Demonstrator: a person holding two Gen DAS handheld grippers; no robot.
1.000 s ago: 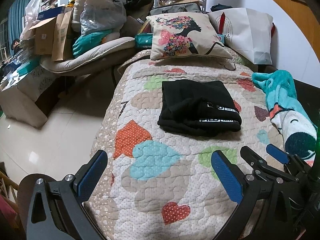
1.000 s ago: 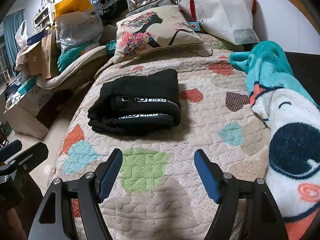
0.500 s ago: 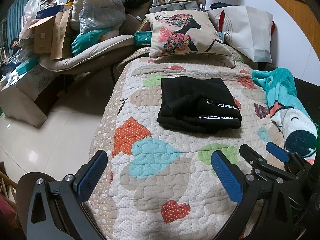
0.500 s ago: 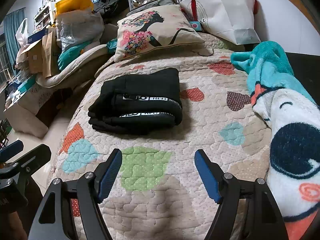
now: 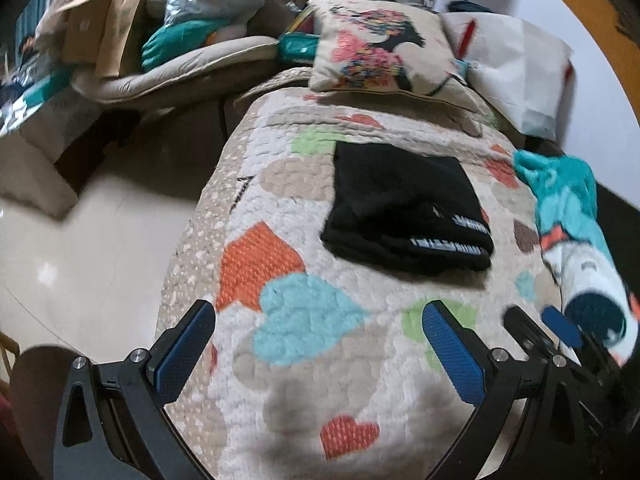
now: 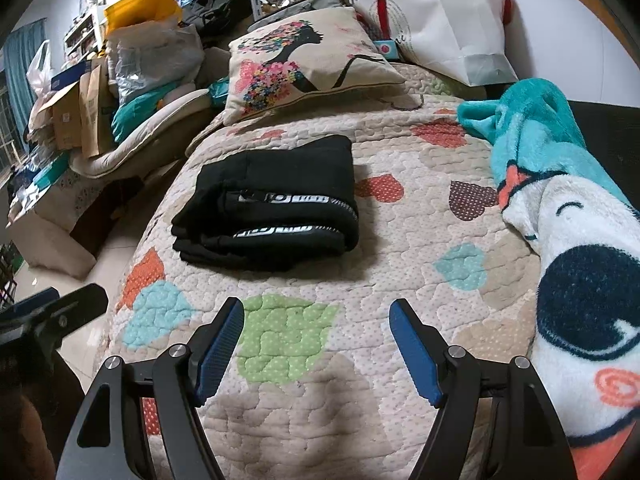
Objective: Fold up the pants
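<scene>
Black pants [image 5: 404, 208] [image 6: 272, 200] lie folded into a compact stack on the heart-patterned quilt [image 5: 304, 384] [image 6: 400, 280], white lettered bands showing on the near edge. My left gripper [image 5: 318, 332] hovers open over the quilt well short of the pants, nothing between its blue pads. My right gripper [image 6: 316, 332] is also open and empty, nearer than the pants and slightly right of them. The right gripper's fingers [image 5: 560, 326] show at the lower right of the left wrist view; the left gripper's finger [image 6: 60, 308] shows at the left edge of the right wrist view.
A printed cushion [image 6: 304, 64] and a white bag [image 6: 448, 24] sit at the head of the bed. A teal and white cartoon blanket [image 6: 580, 240] lies along the right side. Boxes, bags and a padded lounger [image 5: 180, 64] crowd the left beyond the tiled floor [image 5: 92, 248].
The left wrist view has shifted and tilted, and now is motion-blurred; the pants sit further right in it. The right gripper has stayed put. Both stay open.
</scene>
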